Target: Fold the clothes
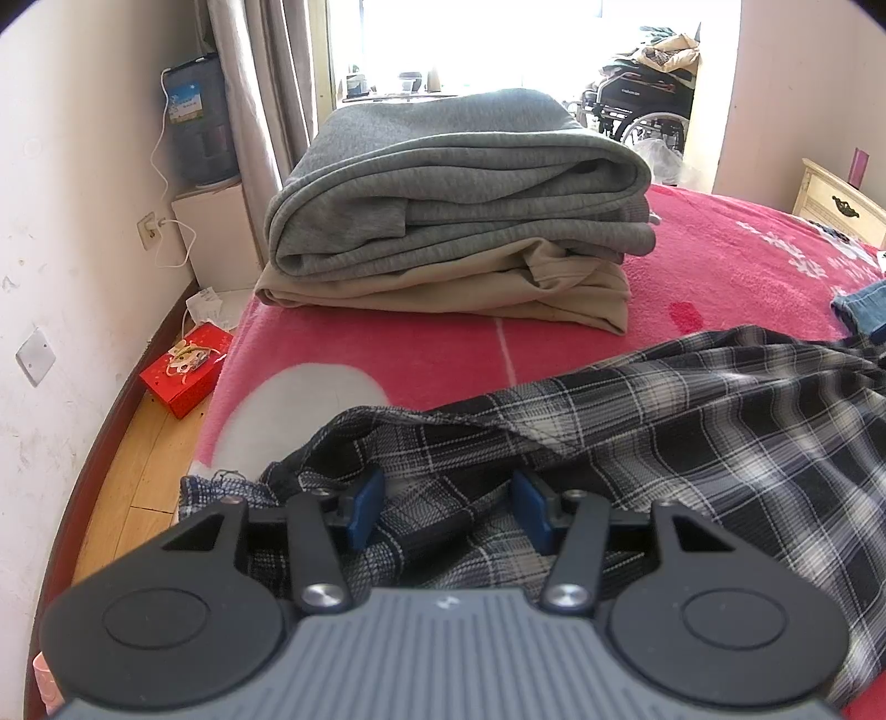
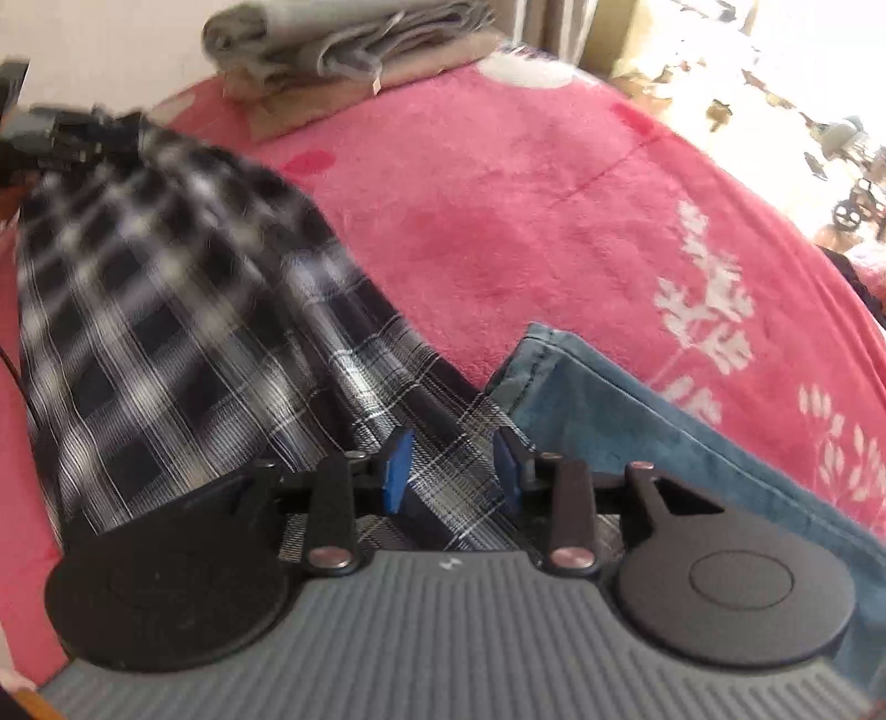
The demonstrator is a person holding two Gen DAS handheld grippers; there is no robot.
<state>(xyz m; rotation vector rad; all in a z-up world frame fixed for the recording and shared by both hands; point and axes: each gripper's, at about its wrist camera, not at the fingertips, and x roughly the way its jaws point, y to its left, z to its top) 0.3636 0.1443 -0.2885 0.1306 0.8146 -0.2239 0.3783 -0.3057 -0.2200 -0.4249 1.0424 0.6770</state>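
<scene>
A black-and-white plaid shirt (image 1: 692, 432) lies crumpled on the pink bed cover (image 1: 415, 354). My left gripper (image 1: 448, 509) is open at the shirt's left end, and plaid cloth lies between its blue pads (image 1: 365, 509). In the right wrist view the plaid shirt (image 2: 166, 310) is motion-blurred and runs up to the left gripper (image 2: 55, 133) at the top left. My right gripper (image 2: 453, 471) is open over the shirt's near end, with cloth lying between its pads (image 2: 398, 471). Blue jeans (image 2: 637, 426) lie just right of it.
A folded grey garment (image 1: 459, 183) sits on a folded beige one (image 1: 443, 288) at the bed's far left; that stack (image 2: 332, 50) shows in both views. The bed's left edge drops to a wooden floor with a red box (image 1: 185, 368). A jeans corner (image 1: 864, 310) shows at the right.
</scene>
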